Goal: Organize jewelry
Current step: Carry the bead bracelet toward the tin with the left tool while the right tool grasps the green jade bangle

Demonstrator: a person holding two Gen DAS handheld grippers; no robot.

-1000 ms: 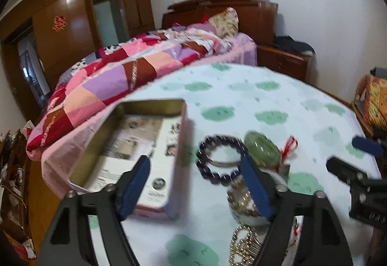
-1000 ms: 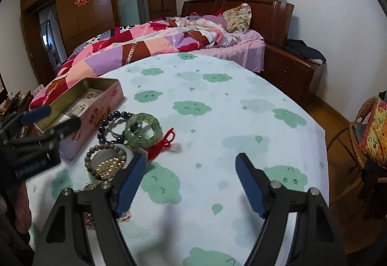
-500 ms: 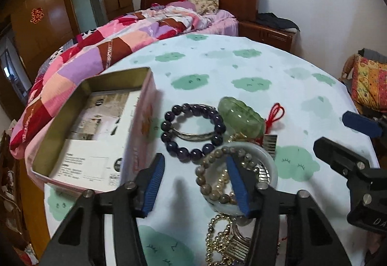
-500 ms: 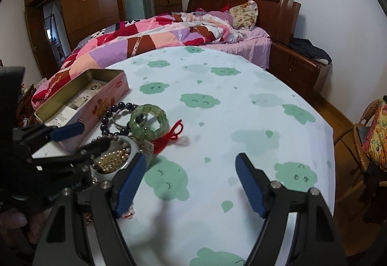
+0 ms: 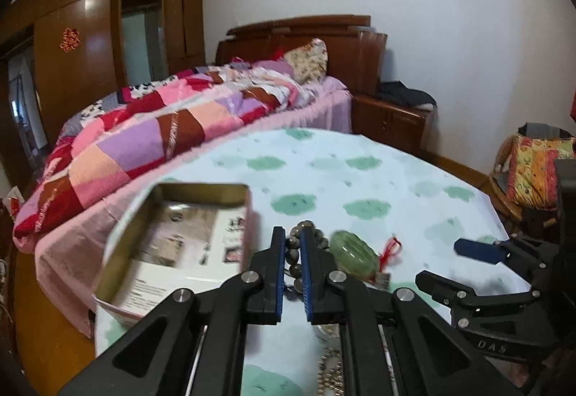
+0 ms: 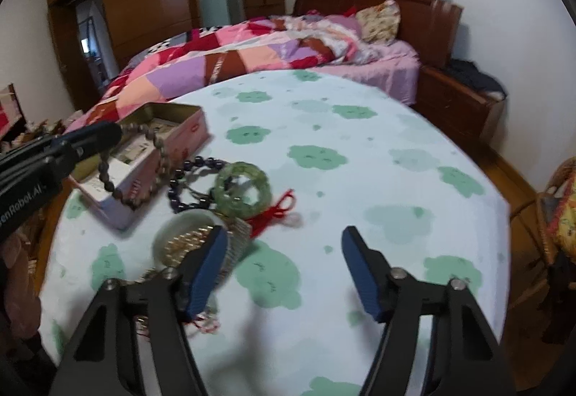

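Jewelry here is mostly bead loops and bangles, and one brown bead bracelet [image 6: 144, 158] hangs pinched in the left gripper [image 5: 292, 253], its pads pressed onto a few beads with the rest of the loop drooping above the near wall of the tin. It looks light and limp, strung on cord, so it should swing and slide; gripping across one or two beads, as now, seems the sound way, since round polished beads could roll out of a loose hold.

The right gripper [image 6: 284, 262] hovers low over the tablecloth [image 6: 378, 180], its jaws closing with nothing between them.

Just beyond lie a dark purple bead bracelet [image 6: 194, 180] and a green bangle [image 6: 242, 189], stiff and likely brittle, best taken across its rim. A red cord [image 6: 275, 210] trails at its right.

Left and farther off, the open tin box [image 6: 181, 133] holds printed papers and no jewelry that I can make out. A small pale dish [image 6: 169, 234] near the right gripper's left finger holds gold-coloured beads.
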